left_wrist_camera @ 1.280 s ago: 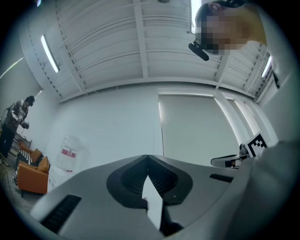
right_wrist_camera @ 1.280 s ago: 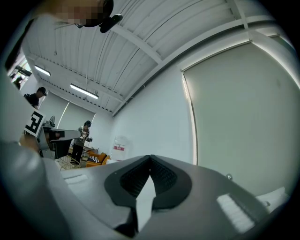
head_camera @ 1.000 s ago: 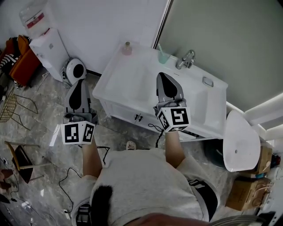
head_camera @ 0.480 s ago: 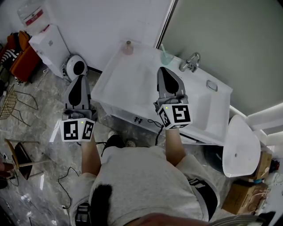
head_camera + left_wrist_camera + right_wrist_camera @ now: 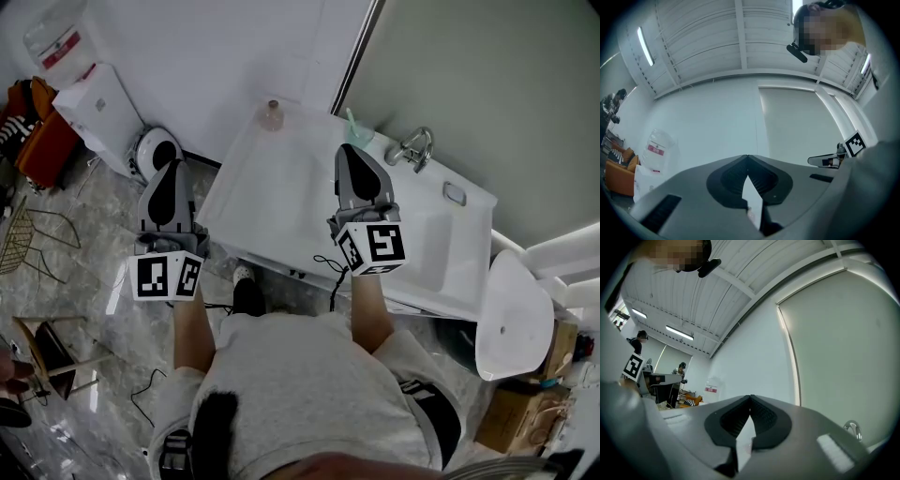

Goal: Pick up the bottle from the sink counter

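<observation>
A small pinkish bottle [image 5: 272,114] stands upright at the back left corner of the white sink counter [image 5: 281,197]. In the head view my right gripper [image 5: 347,148] is held over the counter, to the right of the bottle and well apart from it. Its jaws are shut with nothing between them [image 5: 750,397]. Left of the counter, my left gripper [image 5: 172,165] hangs over the floor, nearer to me than the bottle. It is shut too and holds nothing [image 5: 748,157].
A green cup [image 5: 359,131], a faucet [image 5: 412,150] and a soap dish [image 5: 456,194] line the counter's back edge. A water dispenser [image 5: 94,103] and a round white device [image 5: 155,150] stand to the left. A toilet [image 5: 511,314] and cardboard boxes [image 5: 525,412] are at the right.
The counter has slid down and to the right in the head view, so it now lies closer under my grippers. Both grippers keep their pose and stay shut.
</observation>
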Tool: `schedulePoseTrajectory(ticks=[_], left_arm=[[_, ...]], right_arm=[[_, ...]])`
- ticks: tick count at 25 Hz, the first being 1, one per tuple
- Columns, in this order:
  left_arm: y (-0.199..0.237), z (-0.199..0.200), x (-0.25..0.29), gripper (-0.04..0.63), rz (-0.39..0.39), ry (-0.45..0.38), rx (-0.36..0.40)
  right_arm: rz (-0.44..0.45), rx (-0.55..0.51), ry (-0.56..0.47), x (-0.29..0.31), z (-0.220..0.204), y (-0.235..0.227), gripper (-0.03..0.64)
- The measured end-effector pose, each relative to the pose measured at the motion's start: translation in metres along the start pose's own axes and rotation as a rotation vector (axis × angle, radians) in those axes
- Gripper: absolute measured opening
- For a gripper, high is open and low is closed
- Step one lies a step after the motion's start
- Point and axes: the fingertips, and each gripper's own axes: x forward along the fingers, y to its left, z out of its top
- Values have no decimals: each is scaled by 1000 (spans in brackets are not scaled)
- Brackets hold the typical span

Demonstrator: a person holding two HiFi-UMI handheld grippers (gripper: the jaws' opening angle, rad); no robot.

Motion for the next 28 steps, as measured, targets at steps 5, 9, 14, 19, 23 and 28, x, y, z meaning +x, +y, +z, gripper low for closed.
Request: schedulePoseTrajectory(ticks=[5,9,14,19,23,28], left_arm=[[22,-8,37,8,-35,6,2],[38,-14,63,8,-65,13,5],[61,-25,89,8,-92,22,-4],[80,-41,114,8,-120,39,-25],[91,-55,133,8,-147,53,-40],[105,-75,156,8,-175,77,-43]], right_arm=[[-25,-5,-5,37,-5,-7,11],[-49,-5,-10,64,-8,-10,11],[-71,-14,-1,94,-16,-10,11],[-91,-21,18,120,-29,-9,11],[-106,-25,35,139,-39,-11,11],[-121,-23,56,166,-54,-13,11]])
